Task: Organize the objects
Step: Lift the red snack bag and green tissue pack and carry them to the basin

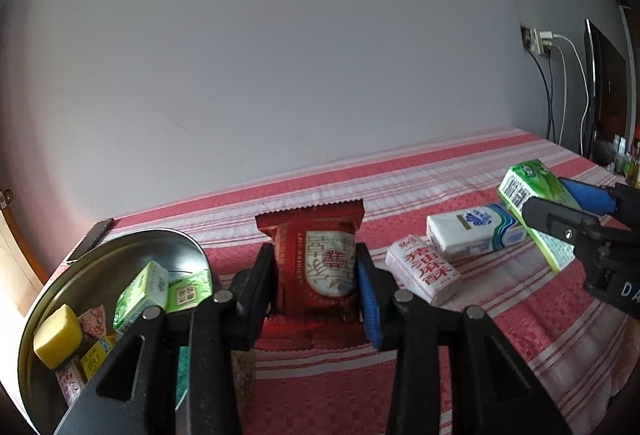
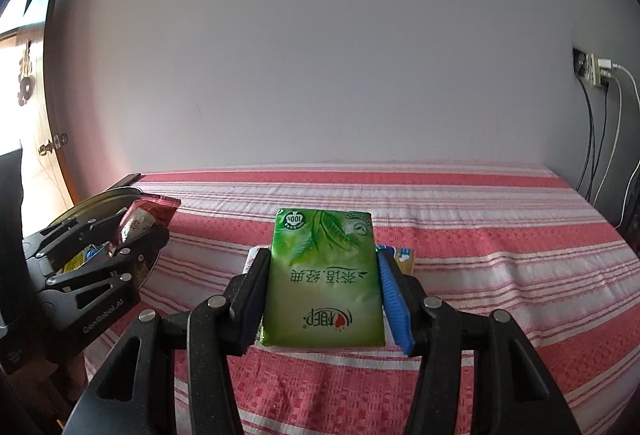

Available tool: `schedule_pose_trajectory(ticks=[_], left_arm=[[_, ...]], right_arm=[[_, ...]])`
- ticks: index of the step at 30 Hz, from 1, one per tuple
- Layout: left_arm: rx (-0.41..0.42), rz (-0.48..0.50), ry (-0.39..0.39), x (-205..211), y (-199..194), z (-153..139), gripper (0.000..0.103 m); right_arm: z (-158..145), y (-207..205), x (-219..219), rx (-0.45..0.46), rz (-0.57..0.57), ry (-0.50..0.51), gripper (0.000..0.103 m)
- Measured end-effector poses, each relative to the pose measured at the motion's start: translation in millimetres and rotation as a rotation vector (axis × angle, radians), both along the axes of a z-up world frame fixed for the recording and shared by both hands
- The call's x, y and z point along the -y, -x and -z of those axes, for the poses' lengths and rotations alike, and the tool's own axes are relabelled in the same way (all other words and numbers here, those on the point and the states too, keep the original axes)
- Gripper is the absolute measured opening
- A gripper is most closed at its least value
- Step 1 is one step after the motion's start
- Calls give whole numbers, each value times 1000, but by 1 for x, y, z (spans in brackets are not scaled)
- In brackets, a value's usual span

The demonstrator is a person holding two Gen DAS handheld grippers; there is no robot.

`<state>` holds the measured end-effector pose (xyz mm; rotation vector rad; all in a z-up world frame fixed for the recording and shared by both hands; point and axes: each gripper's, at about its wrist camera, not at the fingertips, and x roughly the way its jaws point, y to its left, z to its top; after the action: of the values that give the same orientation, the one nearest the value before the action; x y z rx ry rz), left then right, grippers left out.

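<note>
My left gripper (image 1: 316,271) is shut on a red snack packet (image 1: 320,259) and holds it above the striped cloth, just right of the round metal tin (image 1: 120,251). The tin holds a yellow sponge block (image 1: 56,333), green tissue packs (image 1: 144,291) and small packets. My right gripper (image 2: 320,291) is shut on a green tissue pack (image 2: 324,279) and holds it above the cloth; it shows at the right in the left wrist view (image 1: 536,211). A white and blue tissue pack (image 1: 476,231) and a white packet with red lettering (image 1: 424,271) lie on the cloth.
The red and white striped cloth (image 2: 500,267) covers the surface up to a plain grey wall. A wall socket with plugs and hanging cables (image 2: 596,75) is at the far right. A wooden door (image 2: 24,83) stands at the left. A dark phone (image 1: 92,235) lies behind the tin.
</note>
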<state>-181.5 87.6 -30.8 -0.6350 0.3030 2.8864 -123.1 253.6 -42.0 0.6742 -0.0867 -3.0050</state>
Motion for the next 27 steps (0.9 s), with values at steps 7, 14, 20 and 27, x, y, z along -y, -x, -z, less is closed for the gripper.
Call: schedule_pose_trajectory(ticks=[7,14,20,27], left_arm=[[-40,-17,-41,11,-11,-4,38],[-60,-27,-56,17,-16,-6,38],[-80,-35,-81,25,-20,-8,38],[-103,-42,-101,27,-25,-10,38]], right_arm=[[-4,-11,10,-56,13,-49,54],[-6,-17,10,-87,13,-50,54],[-7,-21,12,-103,17,-54,54],[-8,-26,14,-130,22,-56,54]])
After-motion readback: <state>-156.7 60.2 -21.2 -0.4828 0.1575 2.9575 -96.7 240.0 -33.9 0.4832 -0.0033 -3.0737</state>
